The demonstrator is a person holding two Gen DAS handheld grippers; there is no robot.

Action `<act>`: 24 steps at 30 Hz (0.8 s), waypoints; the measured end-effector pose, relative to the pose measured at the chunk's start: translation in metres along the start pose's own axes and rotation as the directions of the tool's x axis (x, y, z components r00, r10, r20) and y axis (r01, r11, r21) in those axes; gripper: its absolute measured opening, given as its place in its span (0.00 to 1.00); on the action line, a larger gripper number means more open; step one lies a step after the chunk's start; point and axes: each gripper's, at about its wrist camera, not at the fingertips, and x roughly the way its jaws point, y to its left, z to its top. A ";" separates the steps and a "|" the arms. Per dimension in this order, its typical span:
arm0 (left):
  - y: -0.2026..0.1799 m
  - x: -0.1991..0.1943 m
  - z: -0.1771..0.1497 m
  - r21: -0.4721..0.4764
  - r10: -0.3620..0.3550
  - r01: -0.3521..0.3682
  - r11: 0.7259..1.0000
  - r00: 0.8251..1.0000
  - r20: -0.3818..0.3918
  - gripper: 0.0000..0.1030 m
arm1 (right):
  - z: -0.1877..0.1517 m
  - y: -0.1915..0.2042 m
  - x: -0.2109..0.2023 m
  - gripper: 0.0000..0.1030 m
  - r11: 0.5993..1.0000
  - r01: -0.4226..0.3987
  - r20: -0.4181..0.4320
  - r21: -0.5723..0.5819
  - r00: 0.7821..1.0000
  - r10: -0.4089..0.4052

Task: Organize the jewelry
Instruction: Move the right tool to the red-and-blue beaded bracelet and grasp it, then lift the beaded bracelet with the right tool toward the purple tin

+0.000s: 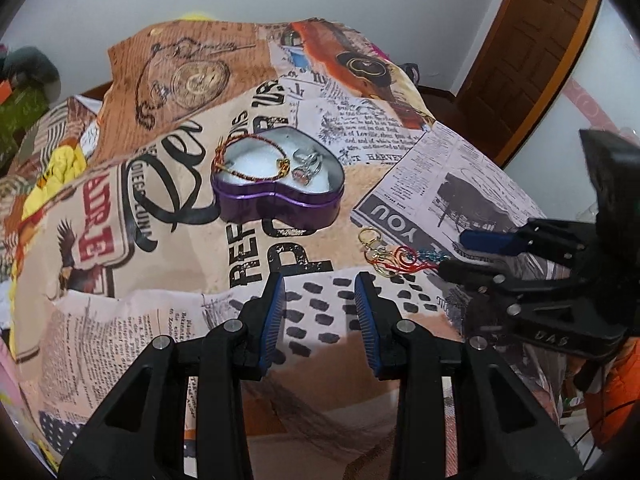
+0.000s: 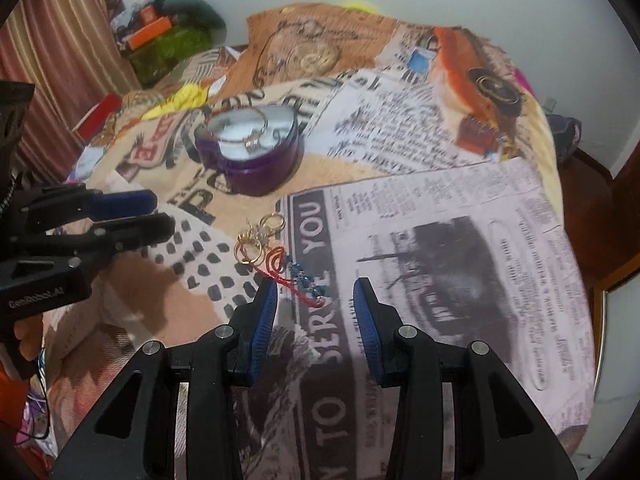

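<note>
A purple heart-shaped tin (image 1: 280,204) stands open on the printed cloth, with white padding inside. A red-and-gold bracelet (image 1: 250,160) and silver rings (image 1: 308,164) lie in it. The tin also shows in the right wrist view (image 2: 256,172). Gold rings (image 1: 374,248) and a red-and-blue beaded piece (image 1: 416,260) lie loose on the cloth in front of the tin; they also show in the right wrist view, the rings (image 2: 256,240) and the beaded piece (image 2: 296,272). My left gripper (image 1: 320,280) is open and empty, short of the tin. My right gripper (image 2: 316,286) is open, just behind the beaded piece.
The newspaper-print cloth (image 1: 160,240) covers a humped, uneven surface. A wooden door (image 1: 532,48) stands at the back right. Clutter with a green item (image 2: 172,48) sits at the far left by a striped curtain (image 2: 52,60).
</note>
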 end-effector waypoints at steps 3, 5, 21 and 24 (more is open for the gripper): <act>0.002 0.004 0.000 -0.016 -0.008 0.008 1.000 1.000 -0.004 0.34 | 0.001 0.000 0.010 0.35 1.000 -0.010 -0.020 0.000 1.000 0.010; 0.003 0.006 0.000 -0.020 -0.012 0.012 1.000 1.000 -0.006 0.34 | 0.002 0.003 0.013 0.35 1.000 0.002 -0.016 -0.019 1.000 -0.002; -0.004 0.011 -0.001 -0.013 -0.024 0.023 1.000 0.999 -0.023 0.34 | -0.005 0.019 0.012 0.07 0.998 -0.015 0.030 -0.055 0.999 0.017; -0.009 0.012 0.000 0.000 -0.026 0.026 1.000 0.999 -0.025 0.34 | -0.007 0.013 0.008 0.06 0.999 -0.034 0.037 -0.025 0.999 0.035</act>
